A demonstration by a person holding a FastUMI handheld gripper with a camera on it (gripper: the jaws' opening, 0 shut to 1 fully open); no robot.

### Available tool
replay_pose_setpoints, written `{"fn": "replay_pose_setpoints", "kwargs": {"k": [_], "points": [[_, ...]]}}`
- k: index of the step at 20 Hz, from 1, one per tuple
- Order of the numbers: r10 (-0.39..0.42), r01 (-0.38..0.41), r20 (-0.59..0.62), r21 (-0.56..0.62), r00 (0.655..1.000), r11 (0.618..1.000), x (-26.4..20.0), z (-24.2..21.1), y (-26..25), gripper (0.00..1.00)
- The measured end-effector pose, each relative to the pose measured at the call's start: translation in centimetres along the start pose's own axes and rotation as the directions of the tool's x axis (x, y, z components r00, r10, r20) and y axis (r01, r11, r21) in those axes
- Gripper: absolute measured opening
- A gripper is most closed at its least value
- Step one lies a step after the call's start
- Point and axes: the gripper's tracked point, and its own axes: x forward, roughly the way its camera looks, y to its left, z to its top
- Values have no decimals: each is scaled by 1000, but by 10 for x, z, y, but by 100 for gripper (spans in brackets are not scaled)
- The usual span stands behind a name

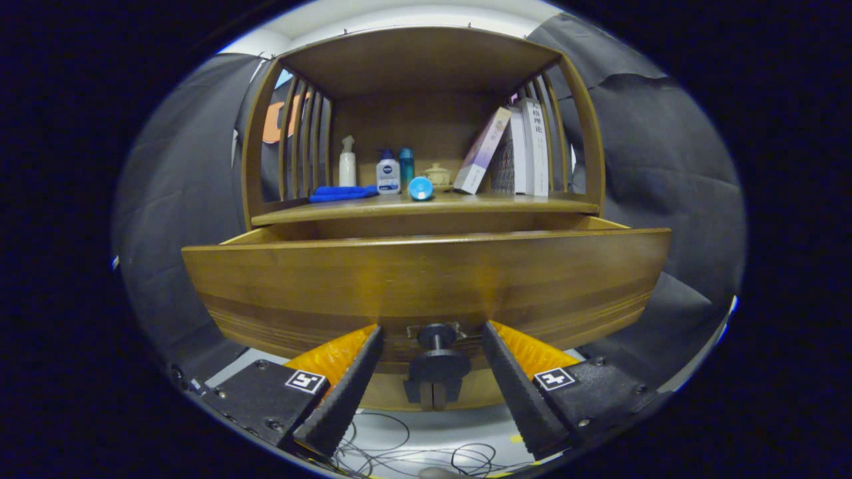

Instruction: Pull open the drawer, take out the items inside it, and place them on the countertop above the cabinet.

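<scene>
Claw [432, 332] level, pointing forward, fingers [346, 392] spread wide apart, gripping nothing.

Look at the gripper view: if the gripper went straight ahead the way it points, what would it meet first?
Probably the drawer knob, which sits between the open fingers of the gripper, then the drawer front behind it. Depth is hard to judge here.
</scene>
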Motion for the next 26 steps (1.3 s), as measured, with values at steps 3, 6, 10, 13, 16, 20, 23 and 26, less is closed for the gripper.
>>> {"fn": "replay_pose_setpoints", "kwargs": {"k": [3, 6, 10, 13, 16, 20, 23, 26], "points": [[-12, 12, 12, 0, 1000, 1000, 14, 5, 4, 99], [-4, 4, 9, 19, 1000, 1000, 29, 10, 6, 99], [-3, 4, -5, 22, 1000, 1000, 55, 23, 7, 99], [14, -14, -4, 59, 1000, 998, 74, 28, 9, 99], [12, -13, 22, 43, 1000, 999, 94, 33, 9, 99], [10, -10, -75, -7, 997, 1000, 113, 20, 16, 99], [6, -5, -39, 15, 999, 1000, 117, 23, 14, 99], [8, -7, -50, 18, 999, 1000, 116, 22, 14, 99]]}}
